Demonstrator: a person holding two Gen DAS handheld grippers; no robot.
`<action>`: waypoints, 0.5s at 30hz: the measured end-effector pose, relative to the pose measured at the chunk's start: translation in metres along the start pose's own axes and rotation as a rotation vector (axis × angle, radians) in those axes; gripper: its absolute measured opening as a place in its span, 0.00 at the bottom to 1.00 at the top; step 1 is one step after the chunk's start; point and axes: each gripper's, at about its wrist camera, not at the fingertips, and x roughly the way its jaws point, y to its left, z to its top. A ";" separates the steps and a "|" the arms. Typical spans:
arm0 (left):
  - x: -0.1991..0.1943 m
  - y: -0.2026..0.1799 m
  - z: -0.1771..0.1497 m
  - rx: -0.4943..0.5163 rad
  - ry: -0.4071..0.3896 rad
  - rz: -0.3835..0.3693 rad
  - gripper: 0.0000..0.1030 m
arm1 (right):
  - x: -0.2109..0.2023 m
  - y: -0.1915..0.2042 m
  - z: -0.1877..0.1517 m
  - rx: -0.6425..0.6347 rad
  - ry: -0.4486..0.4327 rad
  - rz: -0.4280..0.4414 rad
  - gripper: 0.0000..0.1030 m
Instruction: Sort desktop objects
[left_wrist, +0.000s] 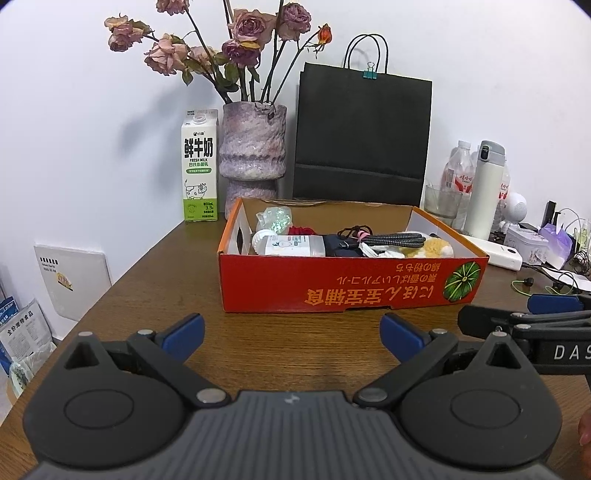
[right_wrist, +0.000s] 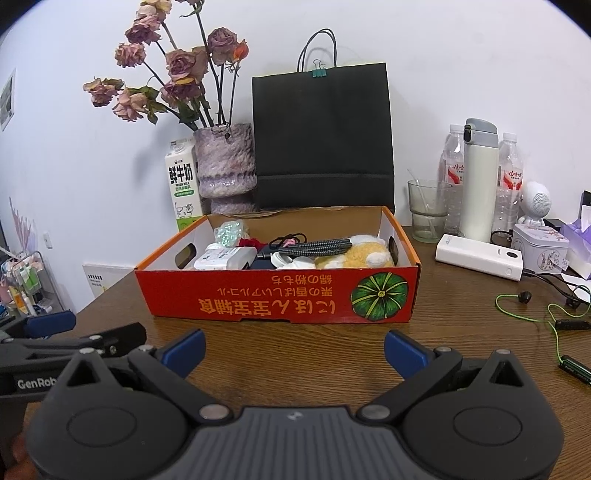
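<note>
A red cardboard box (left_wrist: 332, 288) (right_wrist: 258, 295) stands on the wooden table ahead of both grippers. It holds a white bottle (left_wrist: 288, 245), a black braided cable (left_wrist: 393, 240) (right_wrist: 314, 246), a yellow plush toy (right_wrist: 354, 256), a red item and a shiny packet (left_wrist: 275, 218). My left gripper (left_wrist: 291, 336) is open and empty, just short of the box front. My right gripper (right_wrist: 293, 349) is open and empty, also before the box. Each gripper shows at the edge of the other's view.
Behind the box stand a milk carton (left_wrist: 199, 170), a vase of dried roses (left_wrist: 253, 151) and a black paper bag (left_wrist: 362, 133). To the right are a glass (right_wrist: 428, 210), a white flask (right_wrist: 480, 181), water bottles, a power bank (right_wrist: 480, 258), a tin, green earphones (right_wrist: 532, 314).
</note>
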 end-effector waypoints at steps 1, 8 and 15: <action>0.000 0.001 0.000 0.000 0.001 0.000 1.00 | 0.000 0.000 0.000 0.000 0.000 -0.001 1.00; 0.001 0.001 0.000 -0.001 0.004 -0.001 1.00 | 0.000 -0.001 0.000 -0.001 0.001 0.000 1.00; 0.000 0.001 0.001 -0.002 0.004 -0.002 1.00 | 0.000 -0.001 0.000 -0.001 0.000 0.000 1.00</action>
